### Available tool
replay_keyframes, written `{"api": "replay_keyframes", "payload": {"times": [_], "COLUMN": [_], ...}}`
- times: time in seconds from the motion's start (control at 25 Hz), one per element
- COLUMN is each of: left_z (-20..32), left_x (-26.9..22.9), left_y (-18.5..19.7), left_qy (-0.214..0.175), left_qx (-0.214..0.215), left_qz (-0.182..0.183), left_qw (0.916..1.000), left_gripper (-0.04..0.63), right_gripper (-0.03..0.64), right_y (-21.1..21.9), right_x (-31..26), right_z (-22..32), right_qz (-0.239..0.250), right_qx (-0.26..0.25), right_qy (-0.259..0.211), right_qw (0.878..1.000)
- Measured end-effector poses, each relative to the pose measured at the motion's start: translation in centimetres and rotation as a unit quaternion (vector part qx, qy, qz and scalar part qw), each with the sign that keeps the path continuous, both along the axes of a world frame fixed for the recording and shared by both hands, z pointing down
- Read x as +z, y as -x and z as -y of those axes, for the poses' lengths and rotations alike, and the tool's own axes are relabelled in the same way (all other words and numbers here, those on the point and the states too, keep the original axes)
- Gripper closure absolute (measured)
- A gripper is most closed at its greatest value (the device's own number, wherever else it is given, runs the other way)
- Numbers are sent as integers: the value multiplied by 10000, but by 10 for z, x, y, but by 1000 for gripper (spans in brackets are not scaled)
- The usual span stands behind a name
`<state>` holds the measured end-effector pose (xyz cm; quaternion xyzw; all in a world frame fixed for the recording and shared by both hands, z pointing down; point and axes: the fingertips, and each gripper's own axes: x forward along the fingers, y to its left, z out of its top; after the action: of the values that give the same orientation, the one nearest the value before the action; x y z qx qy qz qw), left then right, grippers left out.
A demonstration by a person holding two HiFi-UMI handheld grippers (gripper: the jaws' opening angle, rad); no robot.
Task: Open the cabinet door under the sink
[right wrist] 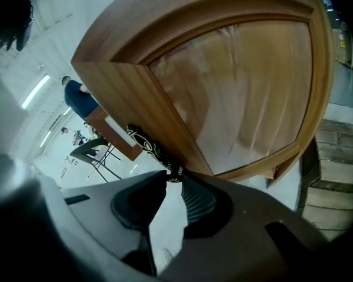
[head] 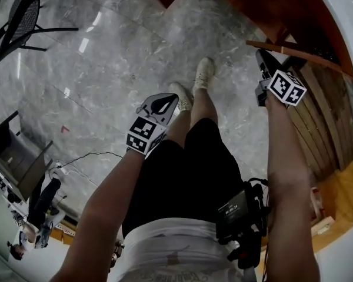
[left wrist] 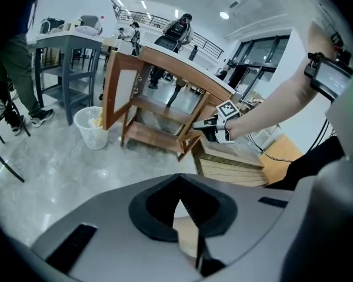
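Cube on left gripper (head: 165,101): black-and-white square marker pattern, no letters or digits.
Cube on right gripper (head: 263,57): same kind of marker pattern, no letters.
Screen of waist-worn device (head: 236,207): pale characters, too small to read.
Shirt hem print (head: 182,273): partly cut off, illegible.
Readable text: none.

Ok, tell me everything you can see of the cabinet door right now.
The cabinet door looks like reddish-brown wood, with a thick frame around a paler, streaky inset panel. It stands swung out from the cabinet, and the head view shows it nearly edge-on. A dark, ornate handle sits on the frame's edge. The right gripper has its jaws closed on the handle's end. Nothing else visibly touches the door, and its hinges are out of sight.
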<state>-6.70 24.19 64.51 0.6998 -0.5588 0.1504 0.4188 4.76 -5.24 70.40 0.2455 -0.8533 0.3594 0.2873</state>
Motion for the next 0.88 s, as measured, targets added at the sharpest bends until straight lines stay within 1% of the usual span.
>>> {"api": "replay_keyframes", "payload": {"times": [0.12, 0.28, 0.44, 0.52, 0.6, 0.68, 0.88], "left_z": [-8, -12, -6, 8, 26, 45, 95], "left_x": [4, 2, -3, -3, -2, -5, -20], "left_y": [-10, -16, -20, -23, -31, -44, -77], "left_qy": [36, 36, 35, 4, -34, -101, -313], "left_qx": [0, 53, 49, 88, 222, 373, 597], "left_qz": [-13, -14, -85, -104, -76, -77, -227], "left_qw": [10000, 10000, 9999, 9999, 9997, 9992, 9975], "left_gripper": [586, 586, 586, 586, 586, 586, 586], "right_gripper": [529, 528, 528, 528, 528, 528, 529], "right_y": [-16, -46, -71, -79, -88, -104, -142], "right_x": [1, 1, 3, 3, 4, 5, 8], "right_z": [-16, -39, -56, -58, -60, -66, -67], "right_qz": [13, -108, -159, -167, -207, -279, -524], "right_qx": [-194, -562, -723, -850, -987, -1084, -1223], "right_qy": [-4, 33, 108, 112, 106, 151, 232], "right_qw": [9998, 9984, 9972, 9962, 9948, 9936, 9908]}}
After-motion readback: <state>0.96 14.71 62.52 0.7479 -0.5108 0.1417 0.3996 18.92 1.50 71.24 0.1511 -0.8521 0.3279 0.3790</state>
